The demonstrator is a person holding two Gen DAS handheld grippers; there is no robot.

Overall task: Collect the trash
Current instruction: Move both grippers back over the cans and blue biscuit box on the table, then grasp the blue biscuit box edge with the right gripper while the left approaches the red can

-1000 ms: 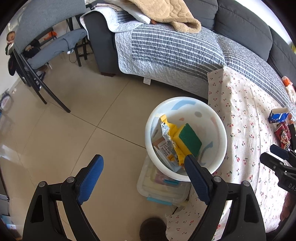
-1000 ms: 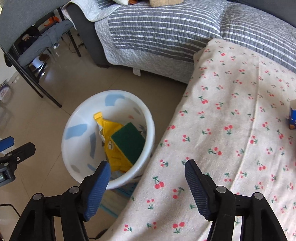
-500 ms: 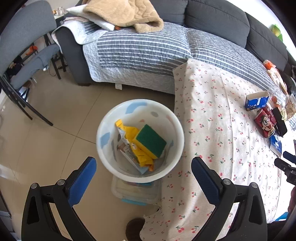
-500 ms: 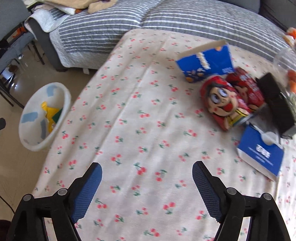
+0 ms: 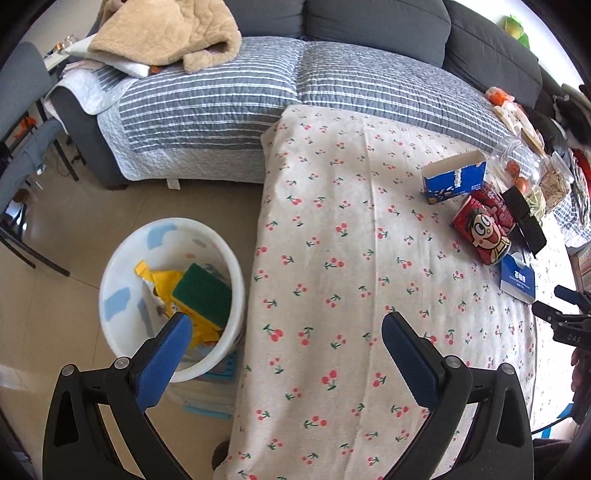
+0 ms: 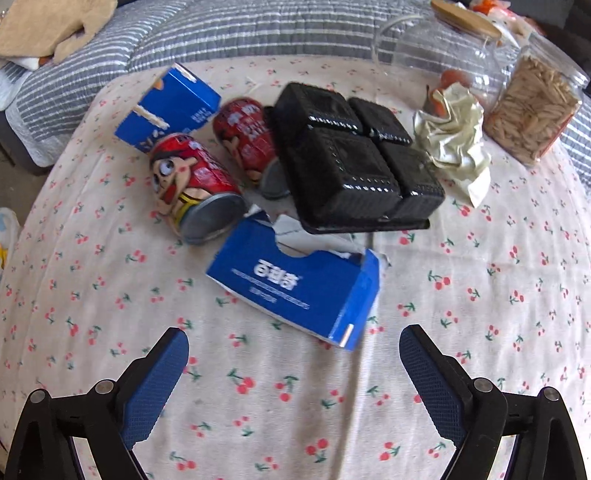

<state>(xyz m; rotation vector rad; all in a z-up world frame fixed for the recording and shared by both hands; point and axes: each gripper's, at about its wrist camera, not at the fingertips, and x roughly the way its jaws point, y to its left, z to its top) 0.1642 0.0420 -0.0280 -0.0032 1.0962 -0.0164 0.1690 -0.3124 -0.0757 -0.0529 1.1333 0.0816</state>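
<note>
Spanning the far side of the scene: a grey sofa (image 5: 369, 22) under a striped quilt (image 5: 229, 107), with a tan blanket (image 5: 162, 33) heaped at the far left.

Covering the table: a cherry-print cloth (image 5: 332, 258), hanging over the left edge.

Standing on the floor just left of the table: a white bin (image 5: 122, 302), already holding a green sponge (image 5: 201, 291) and yellow wrappers (image 5: 159, 280).

Lying clustered toward the far right of the cloth – the remaining trash:
- a black plastic tray (image 6: 347, 158), turned upside down, its near rim overhanging the torn blue box (image 6: 295, 284);
- that torn blue box, flattened, nearest the right gripper (image 6: 293, 365);
- a second blue box (image 6: 173, 107) at the far left of the cluster;
- two red cans (image 6: 192, 181) on their sides, just left of the tray;
- a crumpled pale wrapper (image 6: 454, 144) just right of the tray.

Standing behind the wrapper: a clear jar of seeds (image 6: 532, 110).

Hovering over bare cloth near the left edge: the left gripper (image 5: 284, 354), jaws spread fully, holding nothing.

Pointing down at the torn blue box: the right gripper, jaws opening, nothing between the pads – box lying just beyond the fingertips, not touching.
</note>
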